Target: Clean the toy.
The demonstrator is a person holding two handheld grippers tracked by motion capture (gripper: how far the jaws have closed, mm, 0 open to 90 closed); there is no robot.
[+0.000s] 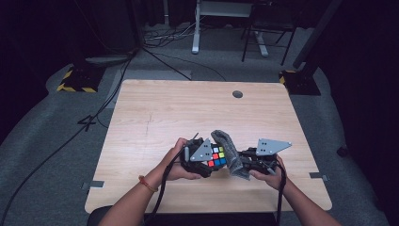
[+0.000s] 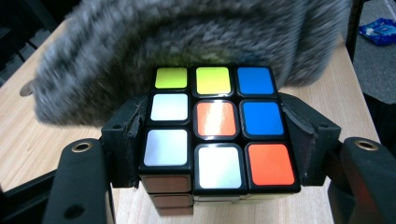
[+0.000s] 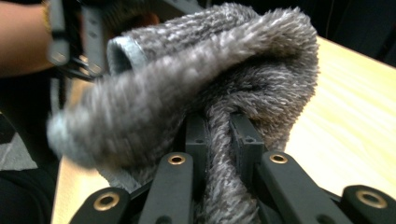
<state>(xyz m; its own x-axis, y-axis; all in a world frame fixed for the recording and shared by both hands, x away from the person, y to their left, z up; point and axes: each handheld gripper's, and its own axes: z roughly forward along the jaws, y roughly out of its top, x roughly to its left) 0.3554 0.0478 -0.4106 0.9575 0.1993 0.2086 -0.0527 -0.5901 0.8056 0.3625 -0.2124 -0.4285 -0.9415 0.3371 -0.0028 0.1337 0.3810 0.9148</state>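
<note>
A scrambled Rubik's cube (image 1: 217, 157) sits clamped in my left gripper (image 1: 212, 160), just above the near middle of the table. In the left gripper view the cube (image 2: 215, 133) shows yellow, blue, white and orange stickers, and both black pads (image 2: 127, 135) press on its sides. My right gripper (image 1: 244, 160) is shut on a grey fuzzy cloth (image 1: 230, 153), which stands against the cube's right side. In the right gripper view the cloth (image 3: 205, 93) bunches out ahead of the jaws, a fold of it pinched between the fingers (image 3: 245, 144).
The light wooden table (image 1: 188, 108) has a round cable hole (image 1: 237, 94) near its far edge. Cables, stand bases and a desk leg stand on the grey floor behind it. A blue object (image 2: 380, 30) lies on the floor to one side.
</note>
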